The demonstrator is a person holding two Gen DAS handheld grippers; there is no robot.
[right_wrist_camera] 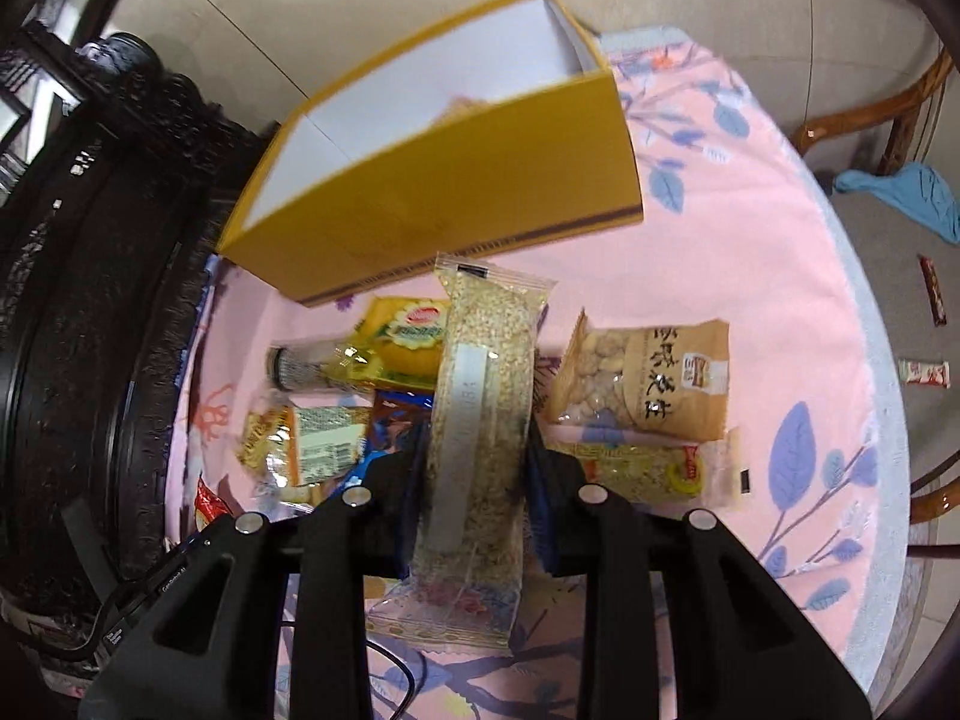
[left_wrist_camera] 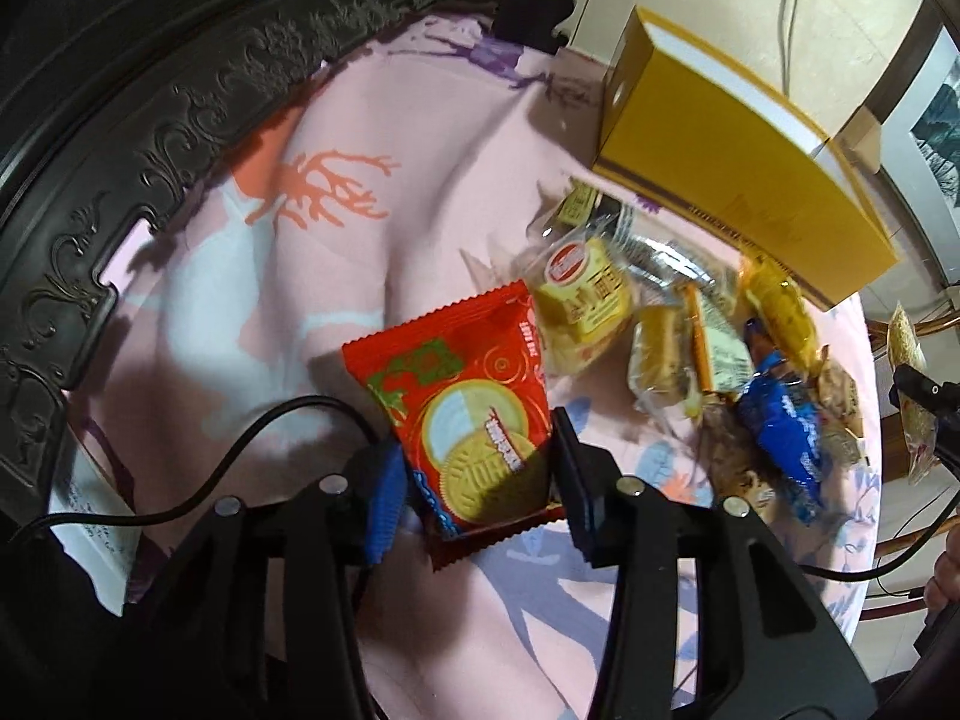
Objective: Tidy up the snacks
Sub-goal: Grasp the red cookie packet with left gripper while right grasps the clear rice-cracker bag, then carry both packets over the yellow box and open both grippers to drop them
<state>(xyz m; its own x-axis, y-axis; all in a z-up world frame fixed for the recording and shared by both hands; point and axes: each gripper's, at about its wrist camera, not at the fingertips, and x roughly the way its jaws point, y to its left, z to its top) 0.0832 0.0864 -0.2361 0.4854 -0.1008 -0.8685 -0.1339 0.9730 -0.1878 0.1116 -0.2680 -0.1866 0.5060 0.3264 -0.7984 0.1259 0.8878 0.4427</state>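
Note:
My left gripper (left_wrist_camera: 474,468) is shut on a red biscuit packet (left_wrist_camera: 462,402), held above the pink cloth. My right gripper (right_wrist_camera: 477,450) is shut on a clear packet of grain bar (right_wrist_camera: 480,420), held upright in front of an open yellow box (right_wrist_camera: 444,204). The yellow box also shows in the left wrist view (left_wrist_camera: 738,162) at the far right. A pile of snacks lies beside it: a yellow cake packet (left_wrist_camera: 582,300), a blue packet (left_wrist_camera: 786,438), and a peanut bag (right_wrist_camera: 654,384).
A dark carved chair back (left_wrist_camera: 150,138) curves along the left of the table. The pink patterned cloth (right_wrist_camera: 750,276) covers a round table. Two small wrappers (right_wrist_camera: 924,372) and a blue cloth (right_wrist_camera: 918,198) lie on the floor to the right.

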